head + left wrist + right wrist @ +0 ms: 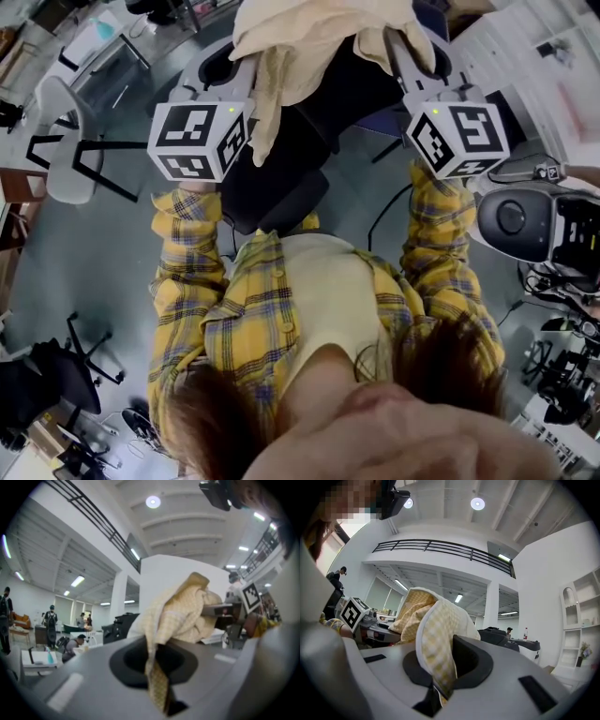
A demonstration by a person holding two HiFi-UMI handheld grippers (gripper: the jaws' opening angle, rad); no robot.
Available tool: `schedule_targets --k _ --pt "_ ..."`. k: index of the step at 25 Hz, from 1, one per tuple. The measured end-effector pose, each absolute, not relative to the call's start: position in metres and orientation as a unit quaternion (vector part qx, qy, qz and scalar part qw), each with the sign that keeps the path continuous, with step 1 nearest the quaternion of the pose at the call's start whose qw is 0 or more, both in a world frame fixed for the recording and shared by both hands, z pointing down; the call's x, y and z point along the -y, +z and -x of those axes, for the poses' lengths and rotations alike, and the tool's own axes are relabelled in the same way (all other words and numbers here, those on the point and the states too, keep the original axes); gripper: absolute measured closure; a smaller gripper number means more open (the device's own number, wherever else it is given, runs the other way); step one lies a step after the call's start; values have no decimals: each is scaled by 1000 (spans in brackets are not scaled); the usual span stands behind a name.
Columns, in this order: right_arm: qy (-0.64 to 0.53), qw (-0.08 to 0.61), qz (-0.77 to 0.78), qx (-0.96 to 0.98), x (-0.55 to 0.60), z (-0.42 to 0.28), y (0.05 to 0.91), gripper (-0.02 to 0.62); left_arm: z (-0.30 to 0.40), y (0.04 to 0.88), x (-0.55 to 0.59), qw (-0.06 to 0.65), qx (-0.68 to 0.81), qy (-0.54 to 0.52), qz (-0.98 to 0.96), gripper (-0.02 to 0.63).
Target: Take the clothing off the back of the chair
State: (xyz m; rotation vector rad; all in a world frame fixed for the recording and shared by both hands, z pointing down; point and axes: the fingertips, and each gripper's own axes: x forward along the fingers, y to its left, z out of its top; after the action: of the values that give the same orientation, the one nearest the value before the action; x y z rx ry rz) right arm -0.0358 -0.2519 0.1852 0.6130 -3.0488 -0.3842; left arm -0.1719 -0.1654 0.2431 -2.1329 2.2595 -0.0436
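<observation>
Close under the head camera, two yellow plaid sleeves [187,272] reach forward, each to a marker cube [197,141] whose black-and-white square pattern is the only print sharp enough to make out; it carries no words. Just past the cubes, the left tongs [236,58] are pinched almost together on a fold of the pale yellow checked garment [309,37]. The left gripper view shows a narrow strip of the cloth caught between the jaws [157,667] and hanging below them. The right tongs [411,47] are likewise nearly closed on the other side of the garment, and the right gripper view shows a thick fold wedged between its jaws [439,674]. The garment is bunched between the two tongs and held above the black chair [281,183], with one loose end dangling on the left side; whether any of it touches the chair back cannot be told. Grey floor [112,253] lies open around the chair. A white chair [58,141] stands well apart to the left, a grey machine [525,220] sits near on the right, and a dark office chair [56,375] is at lower left.
</observation>
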Motion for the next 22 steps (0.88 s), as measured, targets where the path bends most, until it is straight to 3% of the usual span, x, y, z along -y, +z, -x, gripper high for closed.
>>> schedule_targets --k 22 --pt "-39 37 -134 989 211 71 260 560 203 290 101 -35 -775 -10 631 578"
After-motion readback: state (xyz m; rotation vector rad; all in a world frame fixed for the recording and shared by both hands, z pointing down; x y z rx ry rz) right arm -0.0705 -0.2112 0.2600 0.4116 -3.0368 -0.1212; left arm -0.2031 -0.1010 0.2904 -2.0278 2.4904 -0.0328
